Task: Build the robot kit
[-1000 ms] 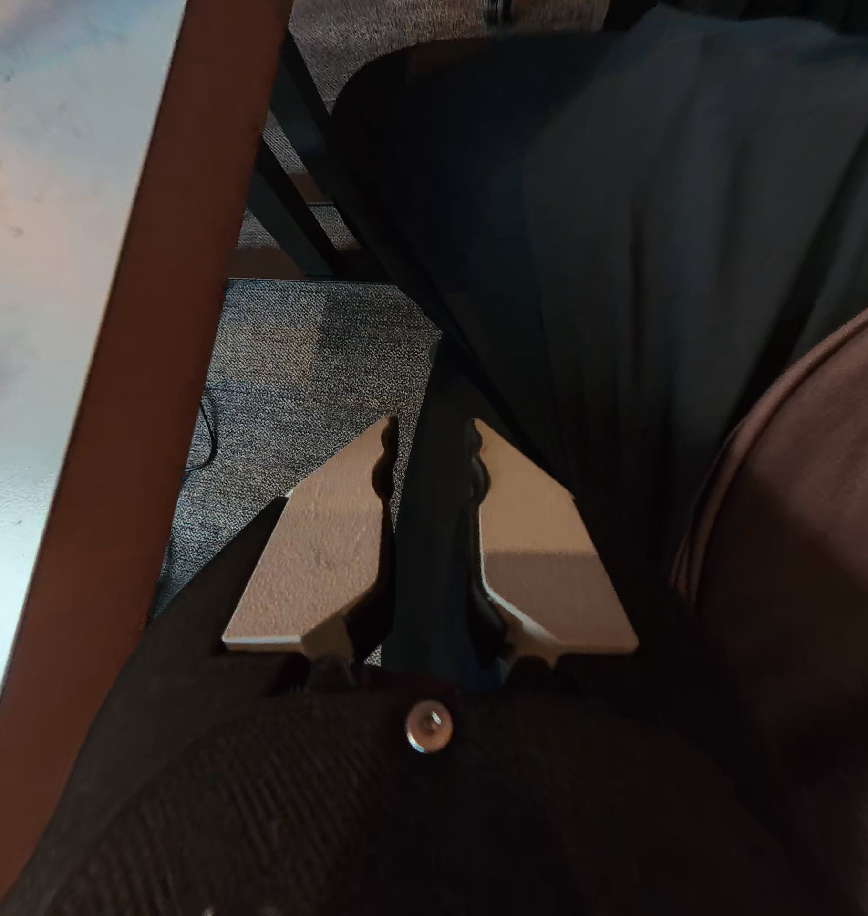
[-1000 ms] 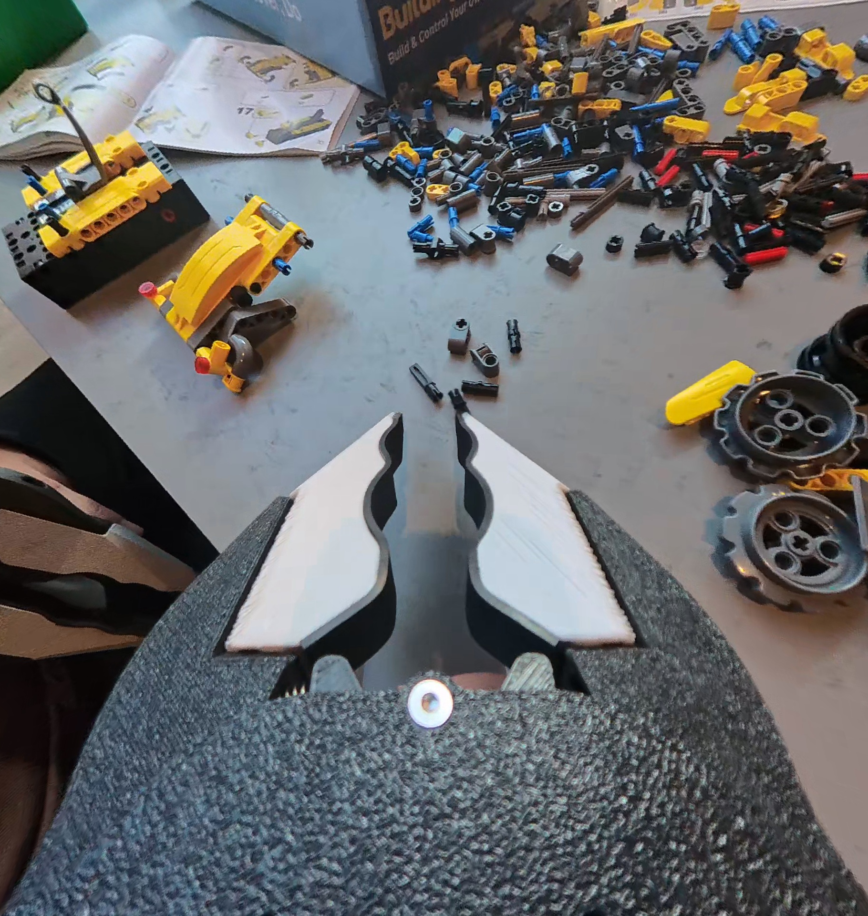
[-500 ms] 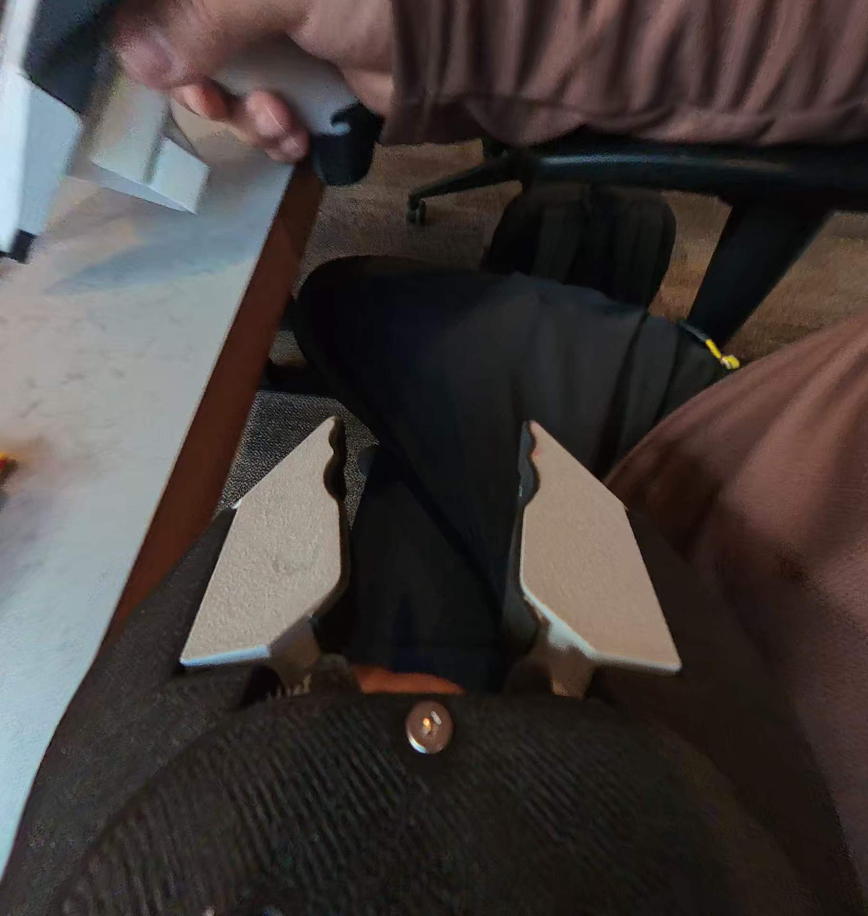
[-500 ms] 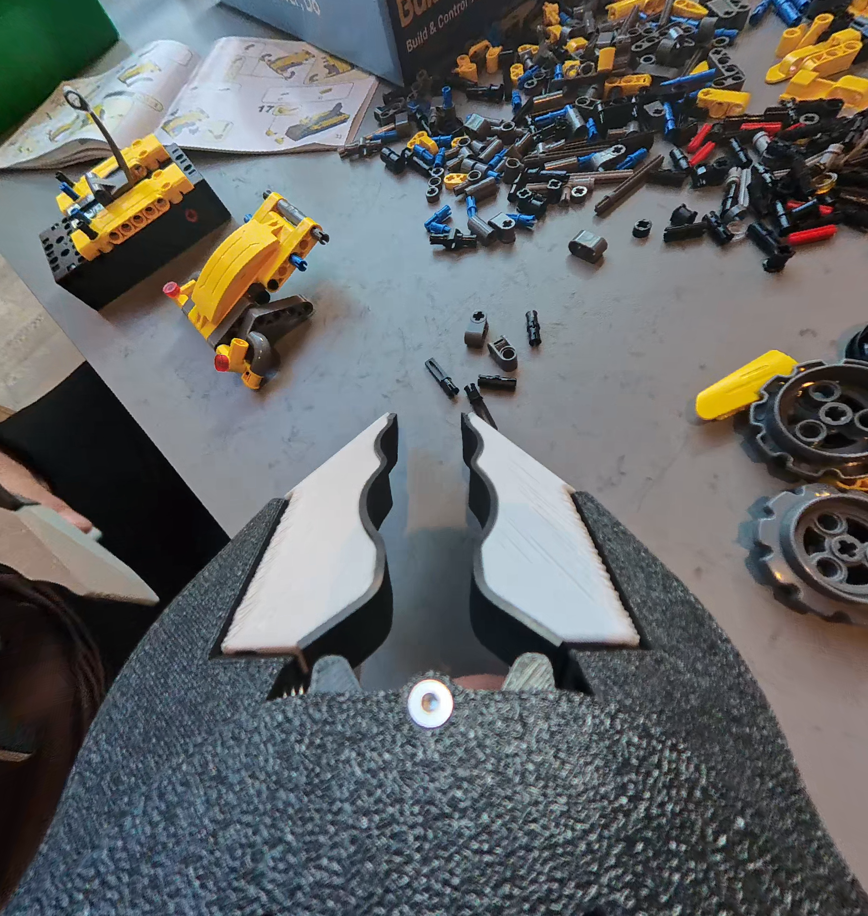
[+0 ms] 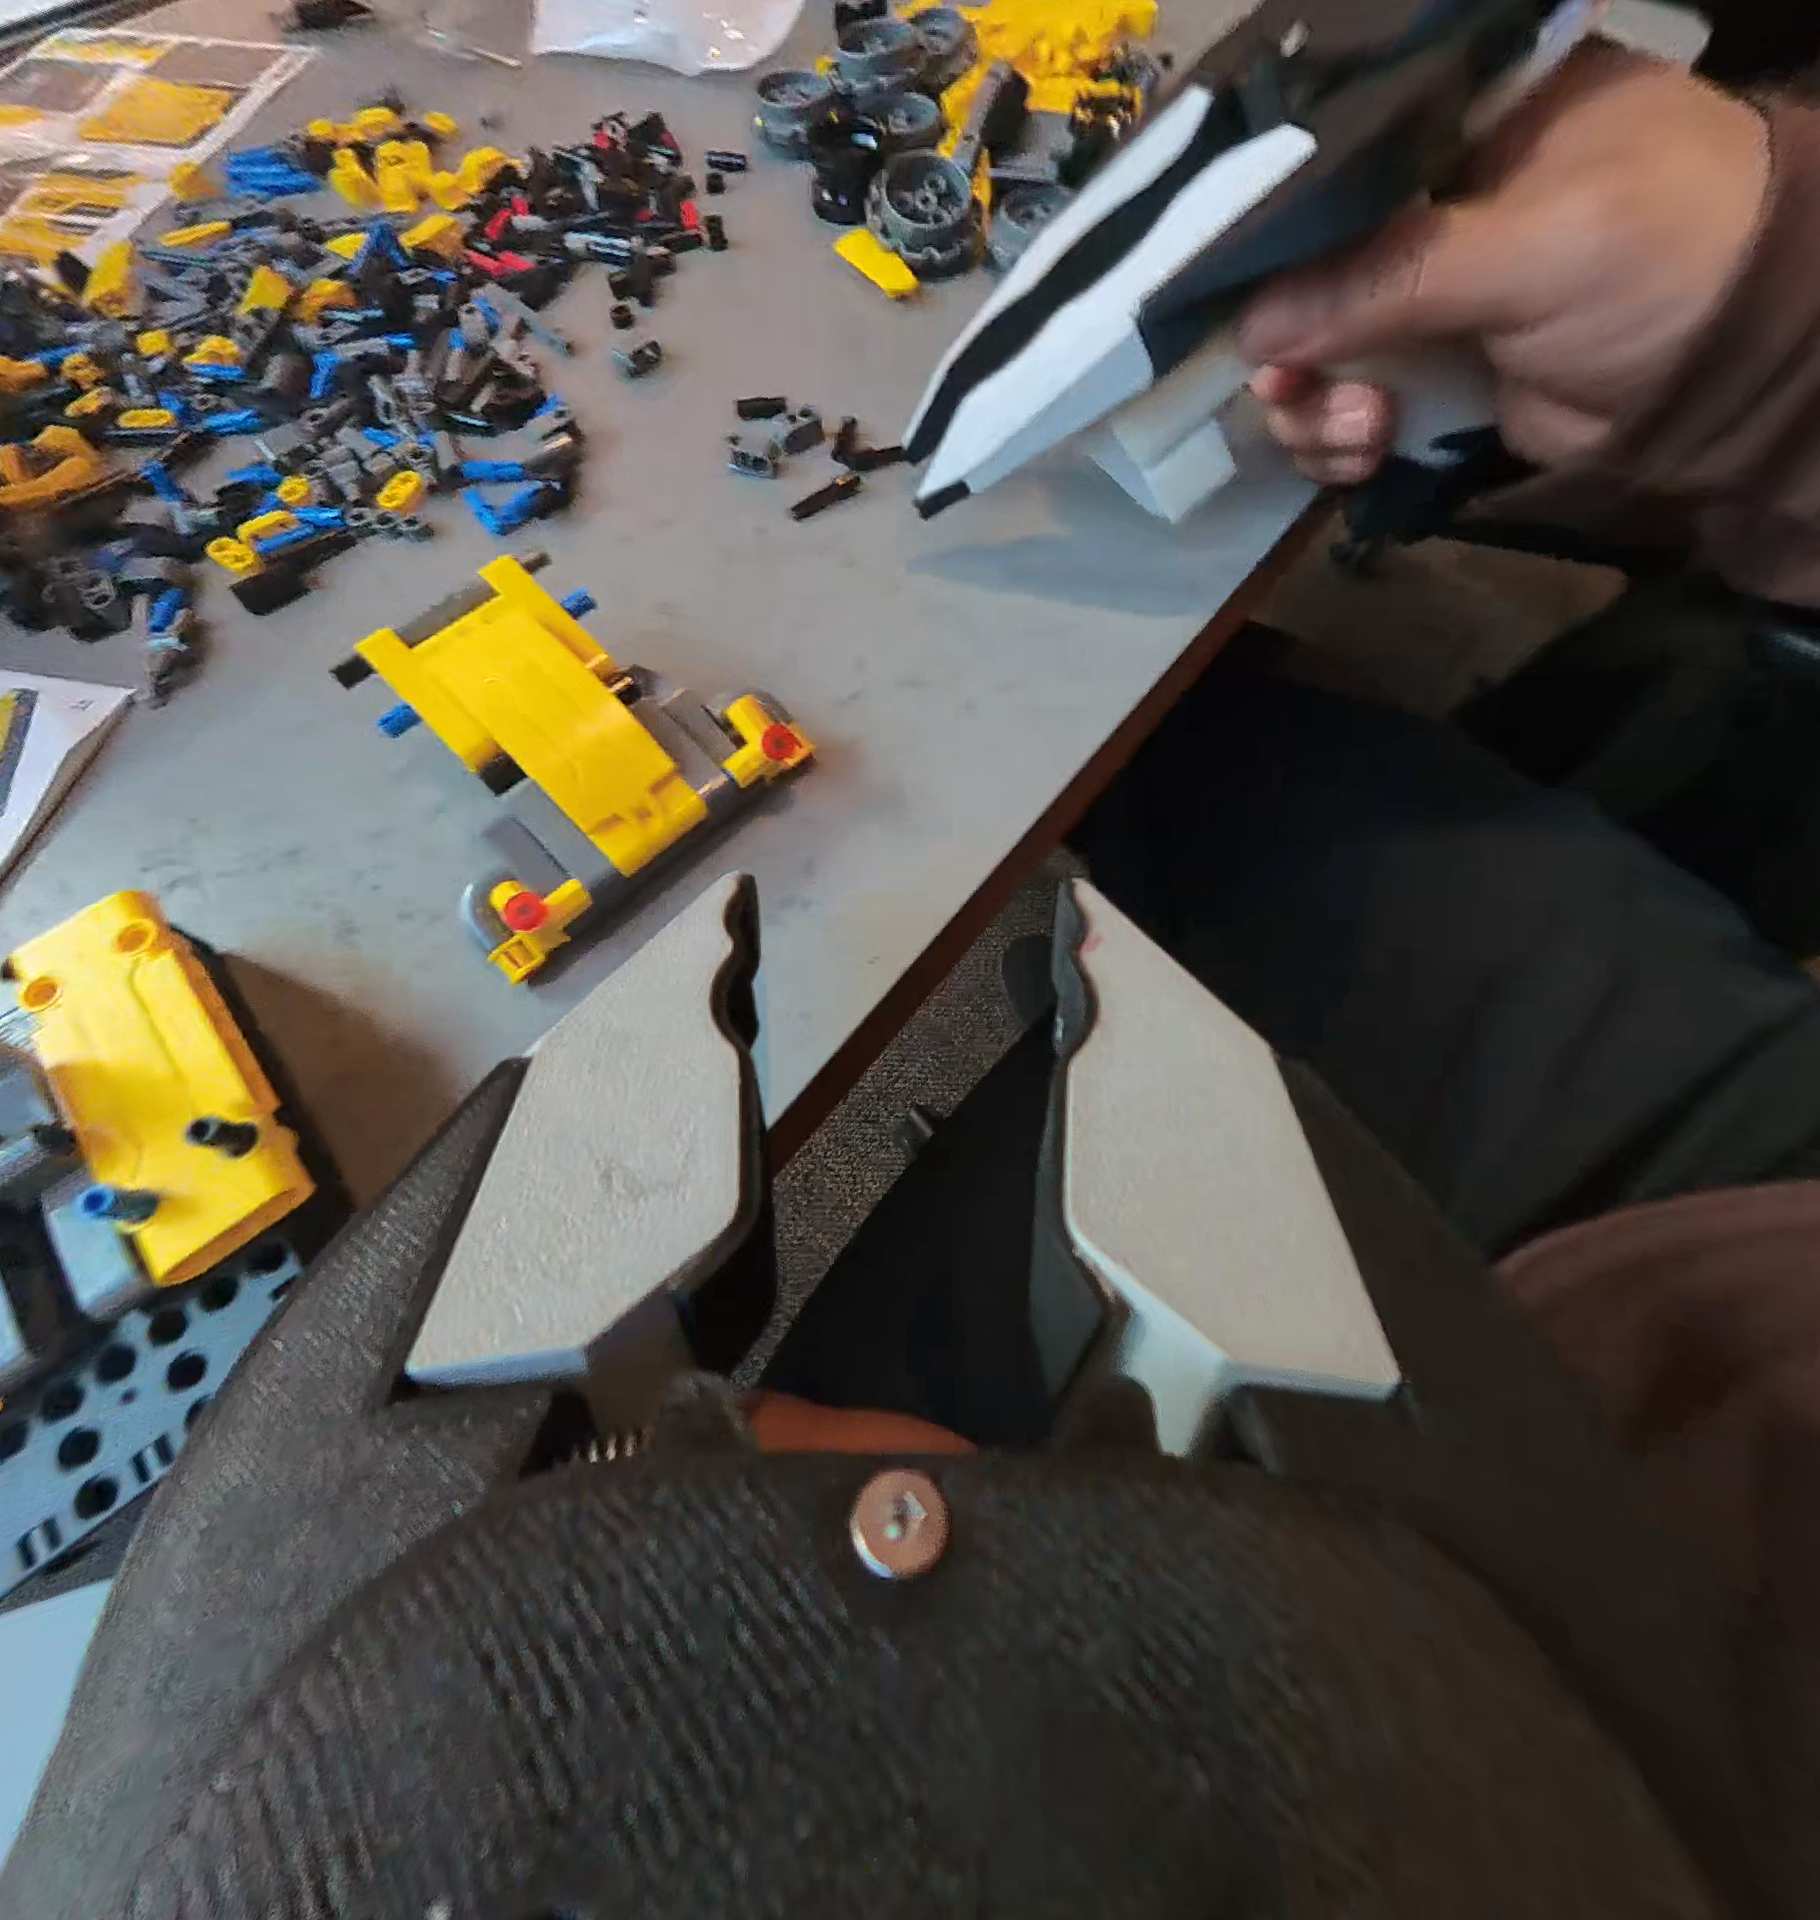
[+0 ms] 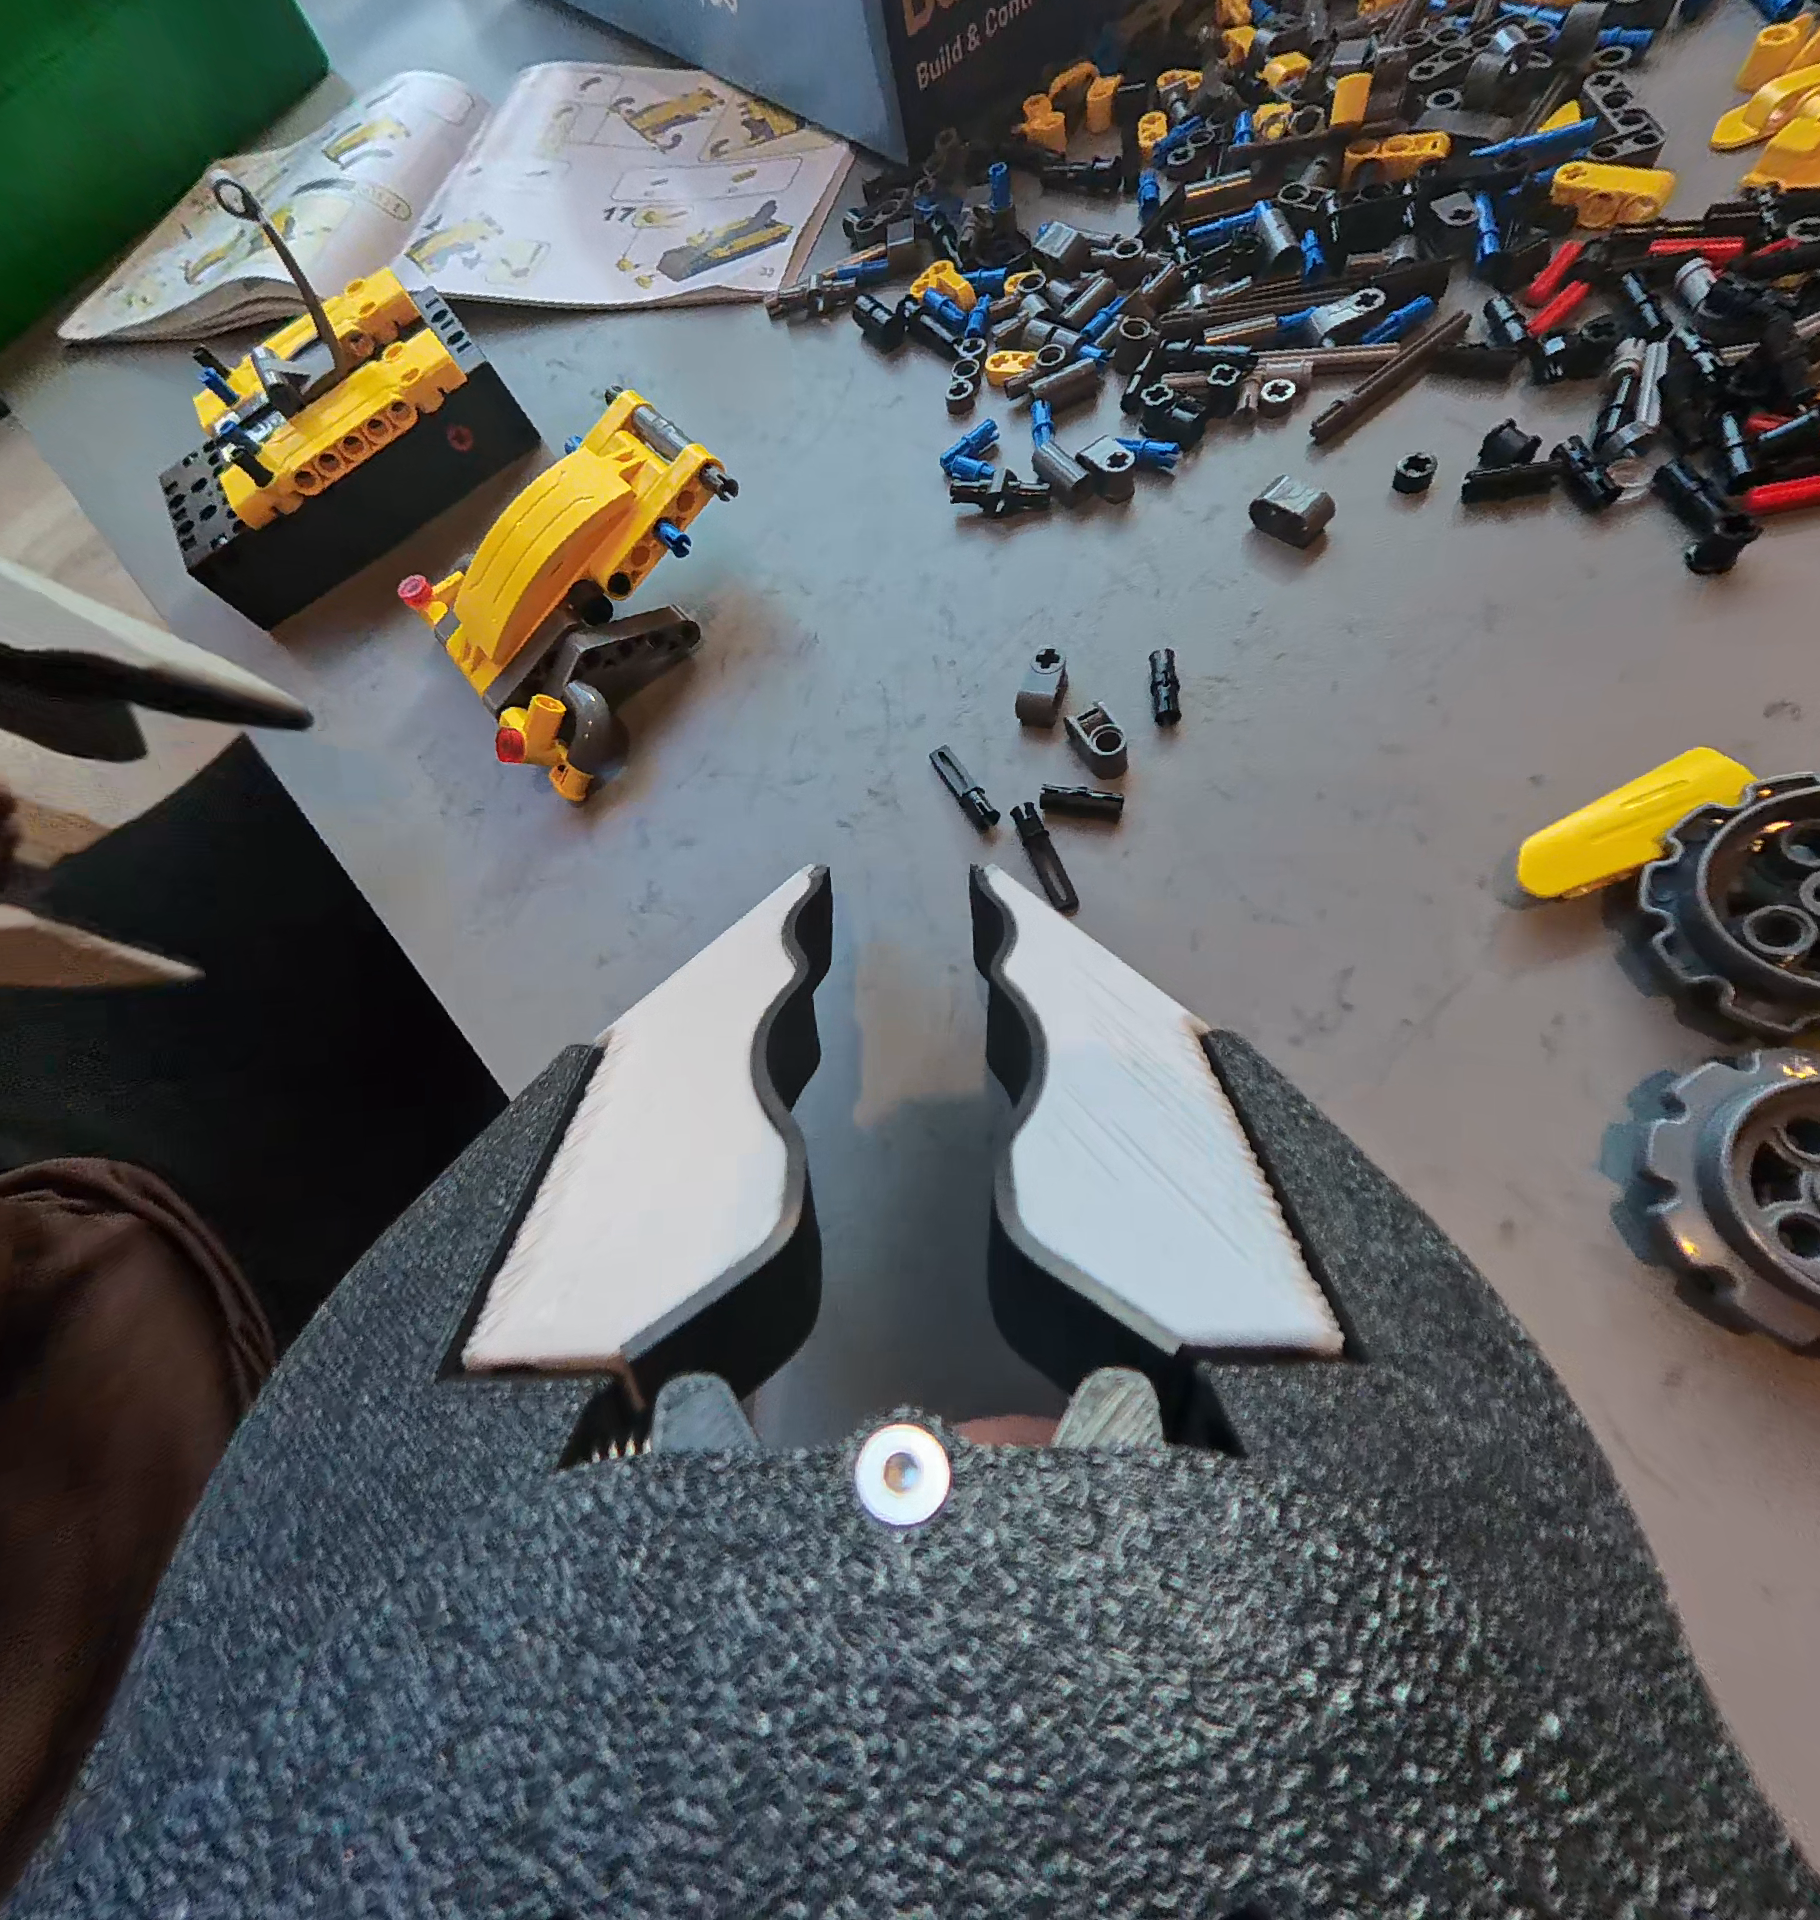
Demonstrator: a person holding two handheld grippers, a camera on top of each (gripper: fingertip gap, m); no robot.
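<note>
My left gripper (image 5: 904, 914) is open and empty, hovering over the near edge of the grey table (image 5: 885, 665). A small yellow and grey brick assembly (image 5: 573, 748) lies just ahead of it to the left; it also shows in the right wrist view (image 6: 563, 592). My right gripper (image 6: 901, 894) is open a little and empty, low over the table. A few small black pins and grey connectors (image 6: 1067, 758) lie just beyond its tips. In the left wrist view the right gripper (image 5: 1082, 301) shows far off, held by a hand (image 5: 1529, 270).
A yellow build on a black block (image 6: 334, 447) stands left, with an open instruction booklet (image 6: 532, 197) and a dark box (image 6: 885, 52) behind. A big pile of loose black, blue, yellow and red parts (image 6: 1405, 260) fills the back. Grey toothed wheels (image 6: 1779, 914) lie at the right. The gap from one gripper's tips to the other's is roughly 15 cm.
The left gripper swung up from under the table edge to look over the tabletop and its jaws opened wider. The right gripper drifted slightly forward over the table; its gap stayed about the same.
</note>
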